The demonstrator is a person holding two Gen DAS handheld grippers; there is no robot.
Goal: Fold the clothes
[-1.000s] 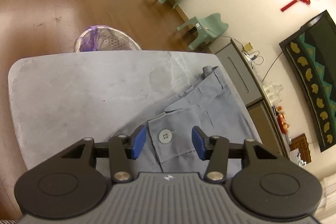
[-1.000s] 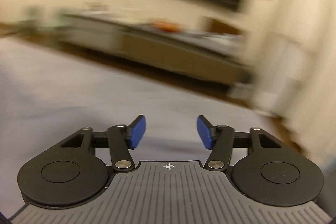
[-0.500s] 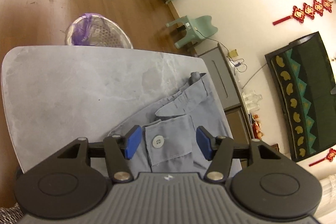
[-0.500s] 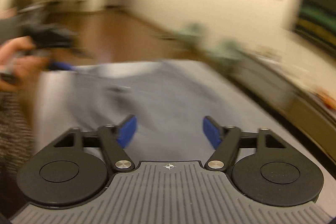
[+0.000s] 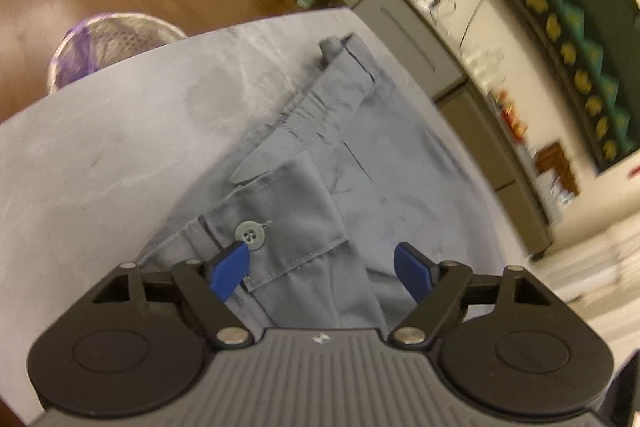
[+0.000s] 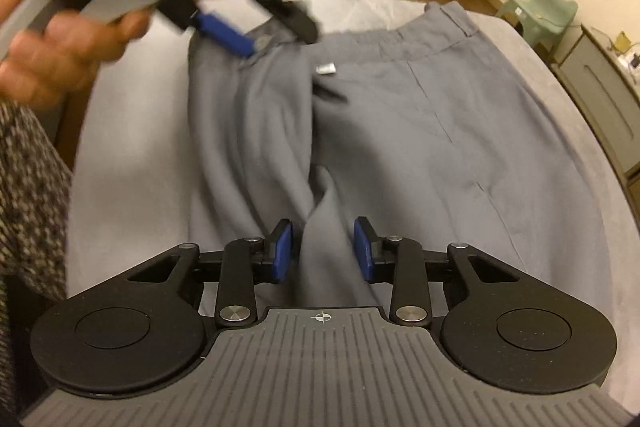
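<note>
Grey-blue trousers [image 6: 400, 131] lie spread on a grey table [image 6: 132, 155], waistband at the far end. In the left wrist view the waistband flap with its button [image 5: 249, 234] lies just ahead of my left gripper [image 5: 322, 269], which is open wide above it. The left gripper also shows in the right wrist view [image 6: 256, 27], over the waistband. My right gripper [image 6: 323, 251] is open, its blue pads either side of a raised fold of the trousers near the crotch.
A mesh bin with a purple bag [image 5: 108, 43] stands beyond the table's far edge. Two green chairs [image 6: 540, 11] and a grey cabinet [image 5: 448, 75] line the wall. The person's hand [image 6: 52, 27] and patterned sleeve are at the left.
My right gripper has swung round from facing the room to over the trousers and sits astride a fold. My left gripper has opened wider and shifted slightly over the waistband.
</note>
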